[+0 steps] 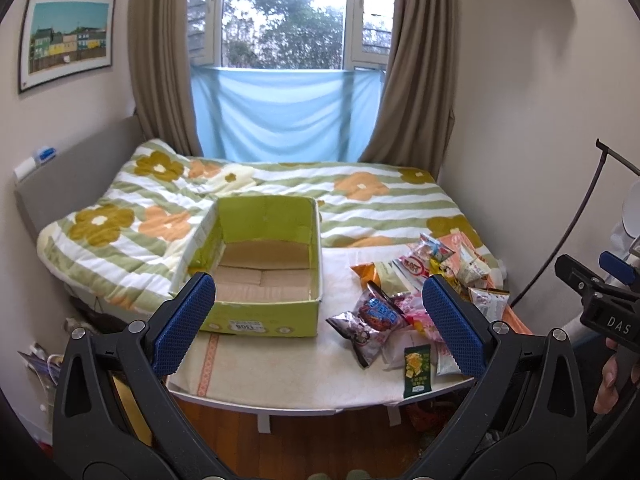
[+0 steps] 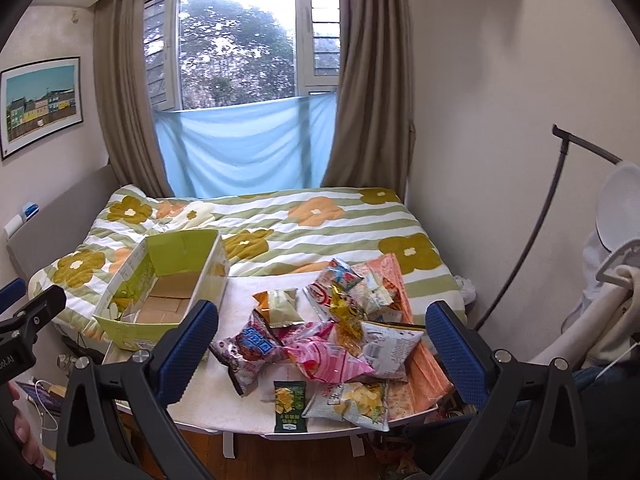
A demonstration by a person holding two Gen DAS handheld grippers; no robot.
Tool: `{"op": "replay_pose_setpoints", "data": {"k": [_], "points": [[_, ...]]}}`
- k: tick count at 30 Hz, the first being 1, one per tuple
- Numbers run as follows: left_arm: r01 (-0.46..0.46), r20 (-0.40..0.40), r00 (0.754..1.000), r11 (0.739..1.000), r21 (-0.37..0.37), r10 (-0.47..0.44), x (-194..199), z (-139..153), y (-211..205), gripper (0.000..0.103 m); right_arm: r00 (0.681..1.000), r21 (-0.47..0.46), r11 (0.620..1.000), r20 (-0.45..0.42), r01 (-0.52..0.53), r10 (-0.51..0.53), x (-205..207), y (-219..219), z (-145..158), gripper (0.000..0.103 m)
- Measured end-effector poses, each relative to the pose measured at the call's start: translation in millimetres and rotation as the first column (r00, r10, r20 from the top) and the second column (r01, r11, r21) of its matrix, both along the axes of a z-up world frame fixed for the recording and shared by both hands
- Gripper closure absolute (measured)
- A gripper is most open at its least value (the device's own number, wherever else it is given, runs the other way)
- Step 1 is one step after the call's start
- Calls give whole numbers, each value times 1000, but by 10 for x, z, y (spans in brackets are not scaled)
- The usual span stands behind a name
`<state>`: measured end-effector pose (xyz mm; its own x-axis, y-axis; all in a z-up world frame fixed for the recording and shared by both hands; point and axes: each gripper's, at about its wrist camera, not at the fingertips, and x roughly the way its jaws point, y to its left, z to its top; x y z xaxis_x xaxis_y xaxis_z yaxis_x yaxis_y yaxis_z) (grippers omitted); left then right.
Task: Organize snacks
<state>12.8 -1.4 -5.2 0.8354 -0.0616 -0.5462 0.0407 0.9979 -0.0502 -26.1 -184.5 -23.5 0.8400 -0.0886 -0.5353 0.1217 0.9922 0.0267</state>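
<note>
Green cardboard box [image 1: 260, 272], just one, sits empty on the left of the white surface [image 1: 280, 364]. Roughly a dozen snack packets [image 2: 332, 340] lie piled to its right. Left claw [image 1: 316, 320] and right claw [image 2: 320, 348] both hover spread apart, holding nothing.

My left gripper [image 1: 318, 322] has matt black plastic arms, blue knurled rubbery pads and bright metal pivot pins; the right gripper [image 2: 322, 348] looks the same. Box [image 1: 256, 264]: cardboard, green printed skin with slight sheen, raw brown matt floor. Snack packets [image 2: 332, 340]: glossy crinkled foil and plastic film. Table cover [image 1: 280, 356]: matt pale cloth. Quilt [image 2: 280, 220]: soft matt padded fabric. Floor [image 1: 304, 440]: varnished wood.
</note>
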Motion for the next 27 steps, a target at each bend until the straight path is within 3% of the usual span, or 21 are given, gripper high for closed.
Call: {"op": "replay_pose_setpoints", "data": {"k": [7,12,18,23,27], "points": [[95,-125,987,995,-43,-100,292,-403,-142,0,992,16,996,-94,83,-81,46,-406,-236,0],[121,-245,959,988,-101,-142,460,-857,-410,0,982,52,995,-174,82,-72,143,-665,-585,0],[118,-358,922,988,-103,-148,614,-1464,-879,0,962,108,993,-261,-49,76,320,-905,-1088,0],[113,-454,880,990,-88,-141,760,-2004,-1193,0,906,195,972,-374,-132,198,552,-1068,-1592,0],[109,-547,825,990,-92,-142,902,-2413,-1331,3,865,213,956,-420,-200,275,686,-1104,-1851,0]]}}
